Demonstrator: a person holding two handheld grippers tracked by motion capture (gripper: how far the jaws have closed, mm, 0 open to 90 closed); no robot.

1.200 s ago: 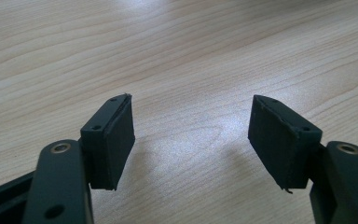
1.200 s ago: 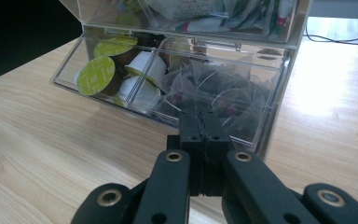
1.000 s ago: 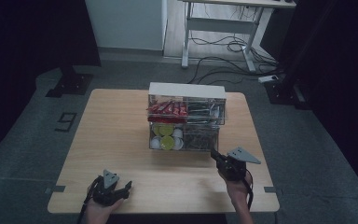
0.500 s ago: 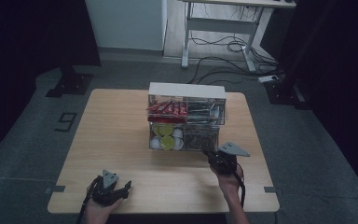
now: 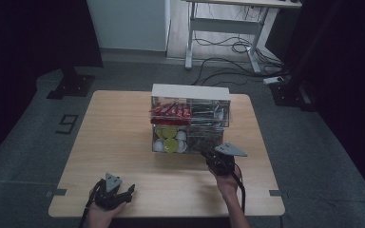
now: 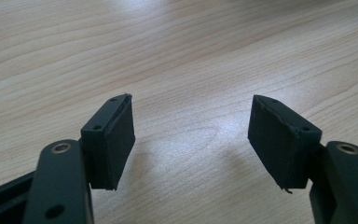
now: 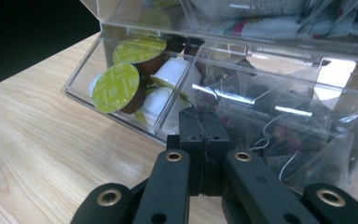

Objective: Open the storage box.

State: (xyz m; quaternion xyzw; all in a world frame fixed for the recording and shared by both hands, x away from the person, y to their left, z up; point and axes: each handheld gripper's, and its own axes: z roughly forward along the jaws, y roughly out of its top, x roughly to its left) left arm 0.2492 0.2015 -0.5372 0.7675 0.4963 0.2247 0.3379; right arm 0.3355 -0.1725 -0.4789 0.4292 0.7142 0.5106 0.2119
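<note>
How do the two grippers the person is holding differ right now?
The left gripper has its jaws wide apart with bare table between them; the right gripper has its jaws pressed shut on nothing. The left sits near the table's front edge, away from everything; the right is up against the clear organizer, by the tea-bag bin beside the coffee capsules. Both are black and hand-held.

high view overhead, facing forward-down; gripper views close, low; shared: table [image 5: 123, 137], probably organizer [image 7: 261, 93].

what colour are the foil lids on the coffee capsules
Yellow-green, on the coffee capsules; clearest in the right gripper view.
</note>
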